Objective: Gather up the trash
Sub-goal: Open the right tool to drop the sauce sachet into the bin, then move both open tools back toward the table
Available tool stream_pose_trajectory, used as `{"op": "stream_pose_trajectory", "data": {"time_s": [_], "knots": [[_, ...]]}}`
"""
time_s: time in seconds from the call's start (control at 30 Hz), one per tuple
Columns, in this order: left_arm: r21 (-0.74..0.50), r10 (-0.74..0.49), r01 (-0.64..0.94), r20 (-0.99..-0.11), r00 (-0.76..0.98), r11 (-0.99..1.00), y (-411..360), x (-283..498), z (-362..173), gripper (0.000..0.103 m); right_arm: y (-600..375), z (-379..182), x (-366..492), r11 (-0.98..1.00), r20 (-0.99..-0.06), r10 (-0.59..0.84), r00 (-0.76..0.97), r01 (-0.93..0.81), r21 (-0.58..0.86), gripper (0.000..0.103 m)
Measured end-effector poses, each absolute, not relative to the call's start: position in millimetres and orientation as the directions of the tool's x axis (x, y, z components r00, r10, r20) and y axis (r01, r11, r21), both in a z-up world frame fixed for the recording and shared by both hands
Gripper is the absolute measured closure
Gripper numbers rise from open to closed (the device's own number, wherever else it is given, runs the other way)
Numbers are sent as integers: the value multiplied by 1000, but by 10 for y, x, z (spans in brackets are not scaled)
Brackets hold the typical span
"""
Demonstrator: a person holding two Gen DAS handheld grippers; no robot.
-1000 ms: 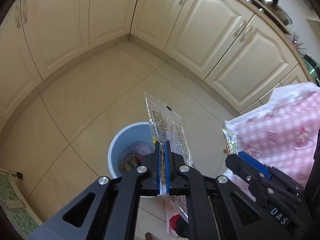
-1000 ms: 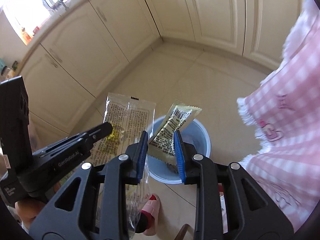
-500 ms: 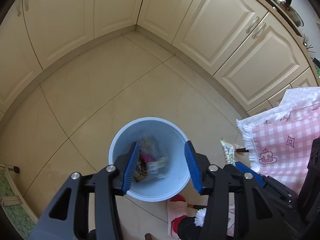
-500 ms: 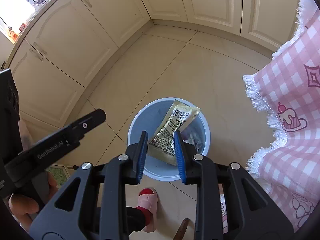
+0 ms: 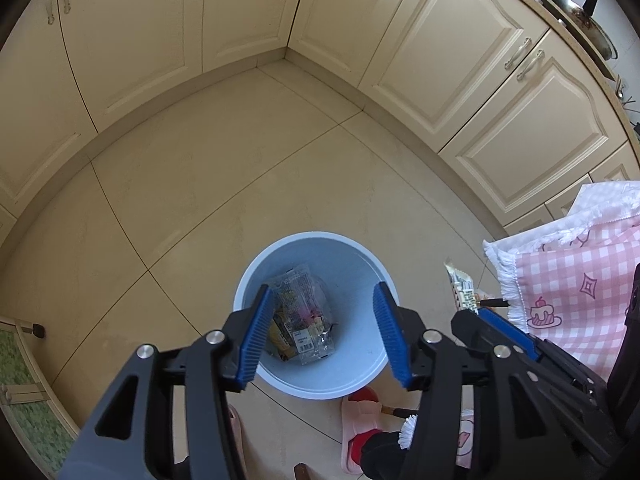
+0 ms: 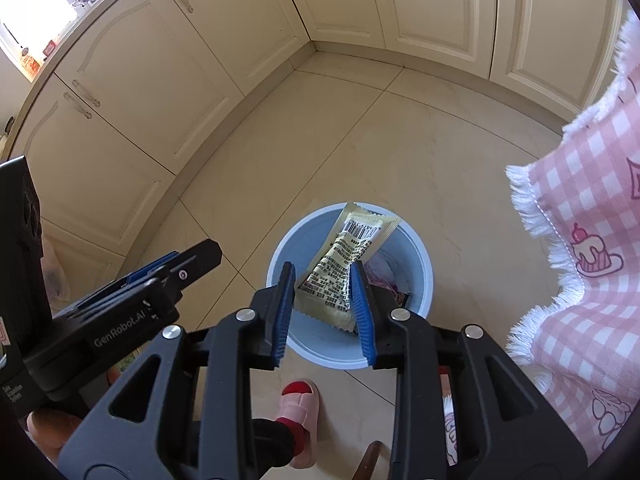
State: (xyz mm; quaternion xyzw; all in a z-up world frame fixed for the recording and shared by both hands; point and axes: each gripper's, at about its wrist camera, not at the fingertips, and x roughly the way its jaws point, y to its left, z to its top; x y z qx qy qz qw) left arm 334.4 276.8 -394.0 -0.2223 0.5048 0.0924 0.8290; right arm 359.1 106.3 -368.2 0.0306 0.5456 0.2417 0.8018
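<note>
Trash wrappers (image 5: 298, 316) already sat in the blue bin (image 5: 320, 384) on the floor. Left hand-held gripper (image 5: 326, 338) hung wide and empty above it, while the right hand-held gripper (image 6: 322, 304) pinched one last snack packet (image 6: 346, 256), not dropped yet.

A pale yellow wrapper (image 6: 340, 272) is hanging above the blue bin (image 6: 426, 280), where crumpled wrappers (image 5: 298, 322) are lying.

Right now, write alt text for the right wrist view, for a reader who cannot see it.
The right gripper holds a pale yellow snack wrapper over a light blue trash bin on a beige tiled floor. The open left gripper sits at left, a pink checked cloth at right.
</note>
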Motion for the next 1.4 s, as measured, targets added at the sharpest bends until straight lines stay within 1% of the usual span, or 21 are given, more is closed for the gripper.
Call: {"op": "stream_pose_trajectory", "data": {"time_s": [0.1, 0.13, 0.17, 0.43, 0.63, 0.87, 1.07, 1.13, 1.23, 1.3, 1.4], "knots": [[-278, -62, -389, -873, 484, 879, 2808, 3334, -3916, 52, 1137, -3659, 3615, 880, -855, 423, 299, -361, 309, 71], [-280, -60, -392, -871, 488, 876, 2823, 3329, -3904, 52, 1145, -3648, 3619, 880, -854, 424, 302, -362, 309, 66], [-286, -61, -395, -868, 493, 873, 2842, 3320, -3891, 52, 1155, -3633, 3621, 880, -852, 424, 308, -362, 307, 55], [-300, -54, -398, -851, 522, 867, 2890, 3221, -3765, 51, 1165, -3439, 3527, 888, -848, 396, 352, -381, 256, 56], [-305, -50, -372, -826, 562, 877, 2729, 3008, -3458, 51, 955, -2961, 3266, 900, -813, 362, 456, -397, 179, 56], [-327, -86, -244, -739, 668, 913, 2214, 2645, -2673, 51, 423, -2136, 2828, 925, -719, 331, 611, -361, 119, 56], [-306, -138, -94, -656, 742, 947, 1553, 2346, -2008, 48, -259, -1398, 2304, 948, -597, 295, 746, -305, 88, 54], [-295, -177, -20, -625, 760, 955, 1242, 2257, -1765, 47, -523, -1213, 2139, 956, -564, 278, 777, -281, 84, 54], [-271, -235, 81, -603, 762, 959, 812, 2200, -1530, 46, -1016, -1021, 1940, 972, -525, 228, 820, -218, 83, 54], [-272, -299, 163, -595, 746, 948, 498, 2194, -1407, 46, -1398, -931, 1805, 986, -502, 170, 848, -148, 84, 53], [-275, -393, 281, -600, 697, 919, 13, 2208, -1306, 46, -1968, -928, 1609, 996, -493, 68, 868, -30, 84, 51]]}}
